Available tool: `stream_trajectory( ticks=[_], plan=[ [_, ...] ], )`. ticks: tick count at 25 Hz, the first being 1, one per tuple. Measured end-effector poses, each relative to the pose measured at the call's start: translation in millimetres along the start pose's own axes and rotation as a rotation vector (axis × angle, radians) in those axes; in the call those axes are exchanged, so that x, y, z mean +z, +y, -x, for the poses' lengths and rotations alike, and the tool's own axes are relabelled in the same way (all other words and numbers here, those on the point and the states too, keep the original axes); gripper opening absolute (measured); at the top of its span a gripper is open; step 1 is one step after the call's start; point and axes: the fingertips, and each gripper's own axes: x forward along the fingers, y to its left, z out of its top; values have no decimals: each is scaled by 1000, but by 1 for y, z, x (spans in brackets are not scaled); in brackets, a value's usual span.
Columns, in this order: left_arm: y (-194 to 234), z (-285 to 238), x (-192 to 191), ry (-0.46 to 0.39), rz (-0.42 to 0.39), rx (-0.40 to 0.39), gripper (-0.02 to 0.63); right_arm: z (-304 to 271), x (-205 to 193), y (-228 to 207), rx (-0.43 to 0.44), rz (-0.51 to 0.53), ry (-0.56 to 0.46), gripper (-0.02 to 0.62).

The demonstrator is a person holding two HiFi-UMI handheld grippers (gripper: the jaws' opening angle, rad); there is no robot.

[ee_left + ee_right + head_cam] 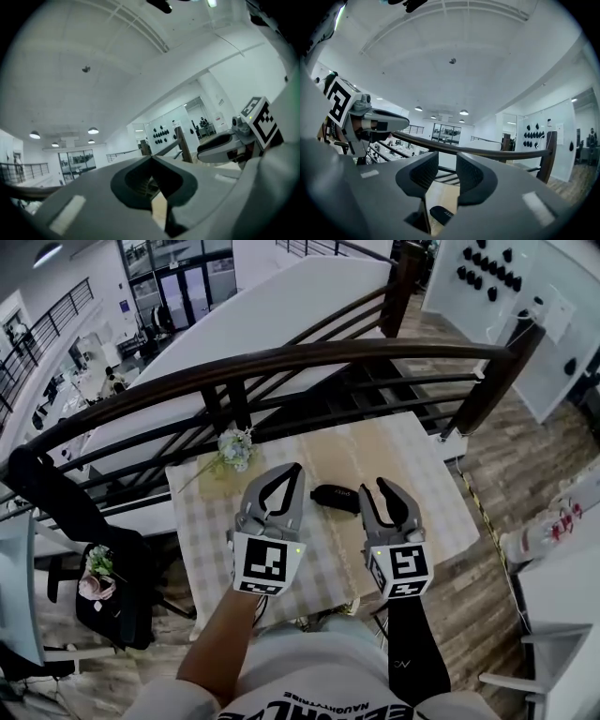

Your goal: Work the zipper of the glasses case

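Left gripper — jaws together, nothing between them; held above the table | right gripper — jaws apart, empty | black glasses case lies on the table between both grippers; touched by neither

1 glasses case, 1 table, 1 L tool, 1 R tool.

Left gripper held level – jaws together, empty. Right gripper alongside – jaws apart, empty.
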Motion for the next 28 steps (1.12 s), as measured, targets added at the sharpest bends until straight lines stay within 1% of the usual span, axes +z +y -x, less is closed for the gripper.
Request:
stream_trajectory(
  ticks=[2, 3, 10, 12, 13, 14, 20, 24, 28],
  plan=[
    [5, 6, 11, -31, -78, 55, 2, -1, 7, 0, 1, 1, -21, 146],
    [5, 8, 14, -40, -89, 63, 2, -2, 9, -1, -1, 0, -30, 146],
    [3, 15, 15, -66, -14, 33, 0, 3, 17, -1, -28, -1, -52, 147],
    [1, 17, 15, -75, 2, 23, 1, 5, 17, 1, -24, 3, -49, 147],
    [0, 19, 16, -78, 4, 19, 2, 7, 17, 3, -14, 10, -46, 131],
    [0, 20, 16, -81, 6, 16, 1, 8, 17, 5, -2, 19, -44, 28],
    [2, 23, 22, -100, -12, 11, 1, 12, 21, 12, 3, 55, -62, 28],
    [4, 24, 16, -93, 14, 22, 2, 13, 23, 10, -8, 71, -70, 28],
    [5, 26, 23, -106, -15, 19, 2, 13, 25, 10, -9, 78, -71, 28]
  ],
)
